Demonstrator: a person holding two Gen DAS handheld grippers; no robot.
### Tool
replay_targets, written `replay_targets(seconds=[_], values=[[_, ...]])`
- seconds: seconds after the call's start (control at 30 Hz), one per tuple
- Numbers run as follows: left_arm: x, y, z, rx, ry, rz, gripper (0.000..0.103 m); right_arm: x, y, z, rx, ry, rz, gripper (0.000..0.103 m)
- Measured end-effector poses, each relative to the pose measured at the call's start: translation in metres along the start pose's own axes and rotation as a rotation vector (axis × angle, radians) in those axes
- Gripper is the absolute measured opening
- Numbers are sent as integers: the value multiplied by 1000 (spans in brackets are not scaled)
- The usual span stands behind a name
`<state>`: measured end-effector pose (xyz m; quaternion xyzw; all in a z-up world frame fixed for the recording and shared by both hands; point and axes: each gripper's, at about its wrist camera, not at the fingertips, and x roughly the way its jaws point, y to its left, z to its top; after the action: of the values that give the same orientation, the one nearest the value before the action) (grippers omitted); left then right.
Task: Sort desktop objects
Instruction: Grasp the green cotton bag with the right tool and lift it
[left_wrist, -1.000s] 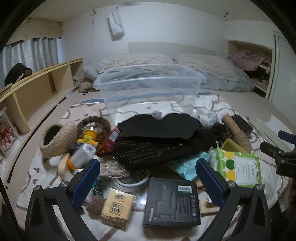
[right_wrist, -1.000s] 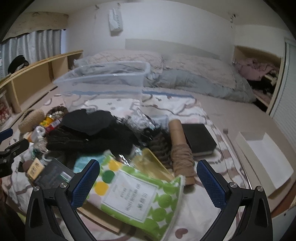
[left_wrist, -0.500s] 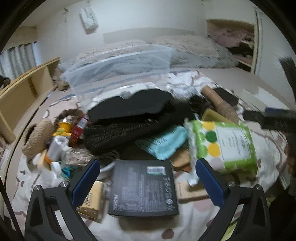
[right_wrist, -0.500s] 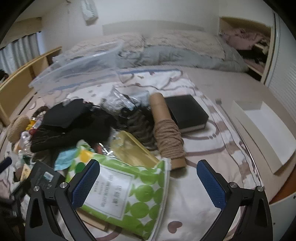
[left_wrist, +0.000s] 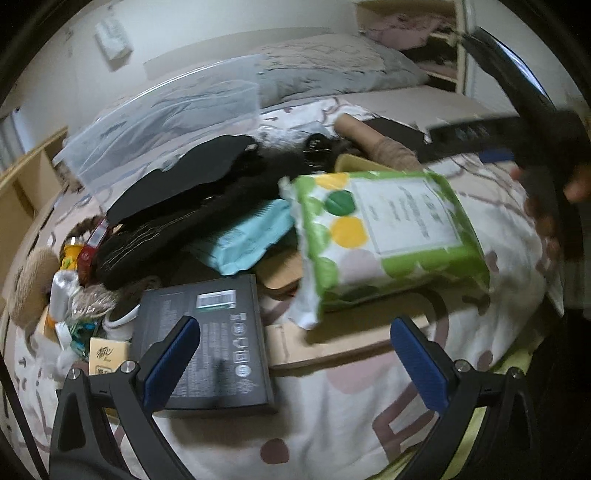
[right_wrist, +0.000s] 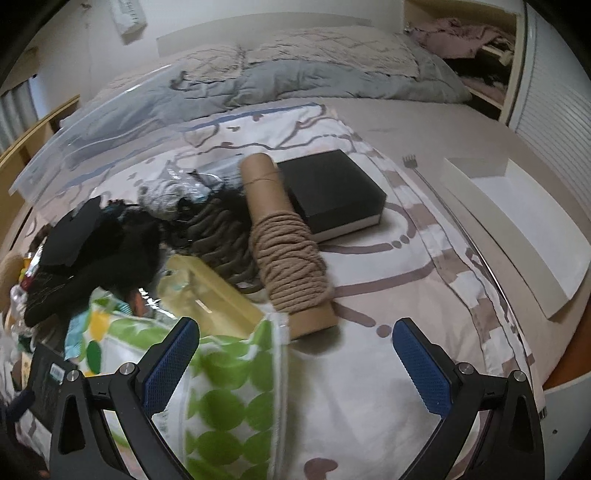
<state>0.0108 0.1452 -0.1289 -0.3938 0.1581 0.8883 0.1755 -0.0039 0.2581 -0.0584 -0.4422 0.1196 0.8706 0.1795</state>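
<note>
- Left gripper (left_wrist: 295, 363): blue-padded fingers spread wide, nothing between them, hovering over patterned bedding (left_wrist: 332, 417) and the edge of a flat cardboard piece (left_wrist: 332, 343).
- Left finger pad (left_wrist: 171, 363) in front of a dark flat box (left_wrist: 207, 339) with a barcode label; contact cannot be judged.
- Right gripper (right_wrist: 295, 367): fingers likewise wide apart, holding nothing, low over the near end of a green-dotted wipes pack (right_wrist: 221, 402), whose sealed edge lies between the pads.
- Same pack (left_wrist: 388, 236) in the left view, tilted on the pile, label up, blurred.
- Seen from the left camera: a blurred black gripper body with a hand (left_wrist: 554, 206) at the right edge.
- Beside the pack: a yellow packet (right_wrist: 210, 295), a cardboard tube wound with twine (right_wrist: 284, 251), and a black box (right_wrist: 332, 192) touching the tube's far side.
- Further left: a heap of black clothing (left_wrist: 184, 206), a pale blue packet (left_wrist: 243, 240), small bottles and clips (left_wrist: 74, 280) at the pile's left end.
- Clear plastic bin (left_wrist: 166, 122) behind the heap, on the bed.
- White shallow tray (right_wrist: 517, 221) and a thin back scratcher (right_wrist: 424, 181) on the bed's right side.
- Pillows and grey quilt (right_wrist: 314, 74) at the head, wooden shelf (left_wrist: 26, 177) along the left wall, open closet (right_wrist: 472, 48) on the right.
</note>
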Motion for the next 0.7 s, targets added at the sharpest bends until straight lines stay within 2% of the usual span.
replay_targets(seconds=[0.2, 0.37, 0.53, 0.7], values=[[8, -16, 1, 74, -15, 43, 103, 17, -18, 2, 41, 32, -42, 103], [23, -18, 6, 63, -11, 60, 103, 26, -26, 3, 64, 56, -44, 103], [33, -18, 7, 53, 2, 67, 103, 30, -21, 4, 19, 48, -73, 103], [32, -11, 14, 3, -21, 62, 103, 35, -14, -2, -19, 85, -76, 103]])
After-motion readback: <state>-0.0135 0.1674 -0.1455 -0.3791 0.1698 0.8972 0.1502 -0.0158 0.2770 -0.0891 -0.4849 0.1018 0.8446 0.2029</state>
